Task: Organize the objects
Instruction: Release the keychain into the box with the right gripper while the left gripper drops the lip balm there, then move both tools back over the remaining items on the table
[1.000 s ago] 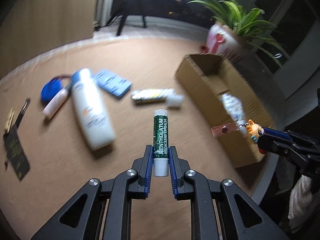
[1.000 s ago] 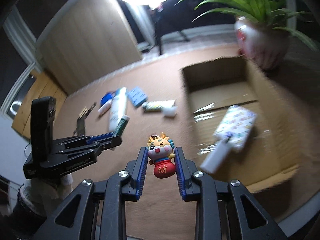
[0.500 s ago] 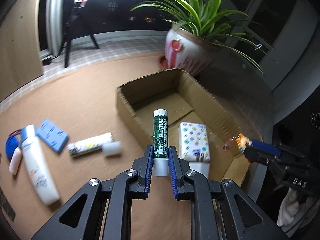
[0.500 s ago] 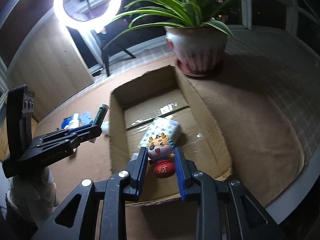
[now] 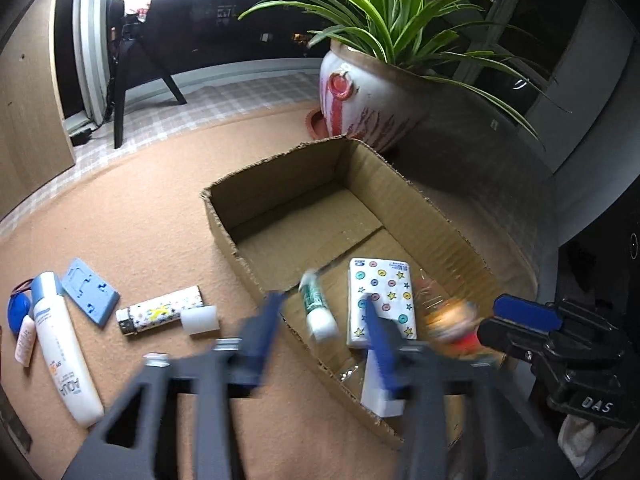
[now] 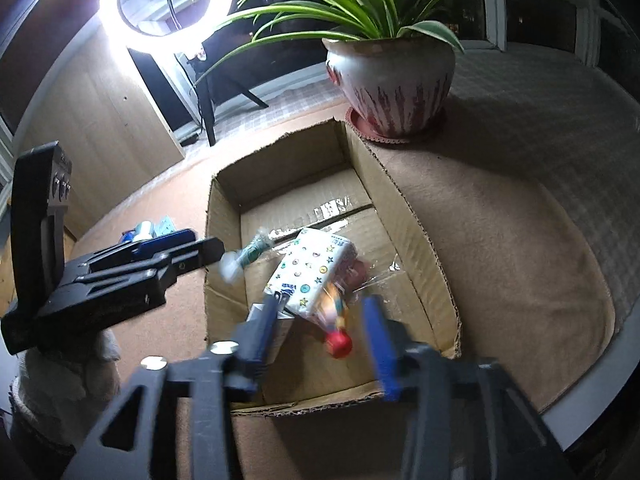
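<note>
Over the open cardboard box my left gripper is opening. The green-and-white lip balm is loose between its spread fingers, blurred and tilted, touching neither pad. My right gripper is opening too. The little cartoon toy with a red base shows as a blur between its parted fingers, free of both pads. A patterned tissue pack and a white bottle lie in the box.
Left of the box on the tan mat lie a white sunscreen bottle, a blue card case, a patterned tube with a white cap, and a blue round item. A potted plant stands behind the box; a ring light glares at back left.
Both grippers came over the box, then spread their fingers. The lip balm and the toy left the pads and now drop, blurred, toward the box floor.
</note>
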Demonstrator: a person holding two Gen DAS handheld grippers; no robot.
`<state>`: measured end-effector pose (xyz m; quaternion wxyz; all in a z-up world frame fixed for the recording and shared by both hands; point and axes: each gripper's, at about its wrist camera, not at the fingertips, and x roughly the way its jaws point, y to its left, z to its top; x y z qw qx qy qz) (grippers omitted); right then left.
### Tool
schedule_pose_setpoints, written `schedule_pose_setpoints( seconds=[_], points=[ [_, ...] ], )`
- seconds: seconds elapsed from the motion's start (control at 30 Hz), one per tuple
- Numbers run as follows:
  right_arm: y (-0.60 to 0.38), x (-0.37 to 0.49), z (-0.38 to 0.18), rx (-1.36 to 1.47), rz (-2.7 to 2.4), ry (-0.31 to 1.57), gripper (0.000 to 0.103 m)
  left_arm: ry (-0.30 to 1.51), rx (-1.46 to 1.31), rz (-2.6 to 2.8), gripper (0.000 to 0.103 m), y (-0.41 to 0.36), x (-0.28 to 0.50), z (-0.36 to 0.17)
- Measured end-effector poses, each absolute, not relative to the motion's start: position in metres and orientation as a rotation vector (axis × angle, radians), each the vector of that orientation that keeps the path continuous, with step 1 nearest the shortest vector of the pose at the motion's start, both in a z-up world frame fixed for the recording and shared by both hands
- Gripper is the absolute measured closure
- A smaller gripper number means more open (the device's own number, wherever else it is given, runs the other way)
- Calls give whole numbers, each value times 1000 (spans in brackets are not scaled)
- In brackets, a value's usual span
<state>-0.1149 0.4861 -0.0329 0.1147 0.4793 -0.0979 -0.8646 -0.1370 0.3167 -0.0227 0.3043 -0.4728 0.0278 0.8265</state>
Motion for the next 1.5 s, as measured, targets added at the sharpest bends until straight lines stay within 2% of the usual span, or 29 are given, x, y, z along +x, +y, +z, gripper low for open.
schedule_pose_setpoints(
  seconds=[0.5, 0.9, 1.23, 1.5],
  points=[
    [461, -106, -26, 1389, -2488, -282, 47, 21, -1303, 2265, 44, 252, -123, -20],
    [408, -107, -19, 1352, -2371, -252, 47, -87, -1419, 2370, 44, 145, -106, -32],
    [344, -136, -21, 1343, -2218, -178, 47, -152, -1501, 2460, 44, 61, -98, -43],
    [297, -178, -41, 1443, -2118, -160, 47, -220, -1531, 2487, 44, 17, -126, -43]
  ],
)
